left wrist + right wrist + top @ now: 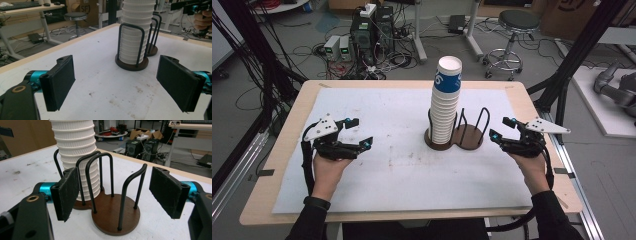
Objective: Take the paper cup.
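A tall stack of white ribbed paper cups, its top cup banded in blue, stands in the left ring of a dark wooden two-place holder with black wire hoops. The right ring holds nothing. My left gripper hovers open at the table's left, well apart from the stack. My right gripper is open just right of the holder, and the stack and hoops lie ahead between its pads.
A white mat covers the wooden table. Behind the table, computer boxes and cables sit on the floor, with a round stool at the back right. Black frame posts flank both sides.
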Demonstrator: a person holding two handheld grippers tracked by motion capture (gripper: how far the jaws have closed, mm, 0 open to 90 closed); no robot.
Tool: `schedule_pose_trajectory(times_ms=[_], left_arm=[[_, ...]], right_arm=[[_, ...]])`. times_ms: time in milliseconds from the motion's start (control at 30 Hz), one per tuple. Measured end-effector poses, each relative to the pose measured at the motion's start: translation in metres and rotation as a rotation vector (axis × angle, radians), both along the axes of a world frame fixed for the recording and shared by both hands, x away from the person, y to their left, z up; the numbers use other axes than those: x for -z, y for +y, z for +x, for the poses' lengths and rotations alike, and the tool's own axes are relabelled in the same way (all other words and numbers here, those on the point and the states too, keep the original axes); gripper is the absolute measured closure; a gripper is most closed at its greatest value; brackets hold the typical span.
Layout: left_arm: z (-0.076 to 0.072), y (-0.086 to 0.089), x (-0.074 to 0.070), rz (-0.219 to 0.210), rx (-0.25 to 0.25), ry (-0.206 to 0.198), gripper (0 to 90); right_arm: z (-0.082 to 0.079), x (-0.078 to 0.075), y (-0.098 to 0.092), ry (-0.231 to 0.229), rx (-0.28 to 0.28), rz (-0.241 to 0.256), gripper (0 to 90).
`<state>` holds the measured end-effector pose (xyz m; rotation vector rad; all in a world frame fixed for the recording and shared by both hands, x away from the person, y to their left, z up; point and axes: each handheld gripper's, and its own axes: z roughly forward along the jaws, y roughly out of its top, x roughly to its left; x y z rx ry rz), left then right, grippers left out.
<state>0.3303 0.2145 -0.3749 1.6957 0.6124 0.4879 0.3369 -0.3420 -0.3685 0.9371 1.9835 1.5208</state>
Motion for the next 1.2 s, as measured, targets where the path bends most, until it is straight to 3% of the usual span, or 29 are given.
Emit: schedule_pose_trajectory(times_ms=[200,300,533,800,1200], left_arm=[[0.000,0.003,-0.003,-0.029,-0.013,-0.002,11.5],[0.000,0.000,-0.002,-0.016,-0.009,0.004,9.5],[0.001,-0.003,-0.002,-0.006,0.007,0.005,7.7],[0.000,-0.002,-0.001,-0.028,0.016,0.014,7.7],[0.000,-0.002,-0.001,-0.039,0.029,0.018,7.4]], right_arm=[[-0.001,-0.001,0.000,-0.005,-0.016,0.008,23.0],[-0.001,-0.001,-0.002,0.004,-0.027,0.031,21.7],[-0.004,-0.007,0.002,-0.029,-0.060,0.035,20.7],[0.002,-0.019,0.020,-0.054,-0.101,0.035,17.6],[0.030,-0.032,0.058,-0.063,-0.146,-0.003,17.5]])
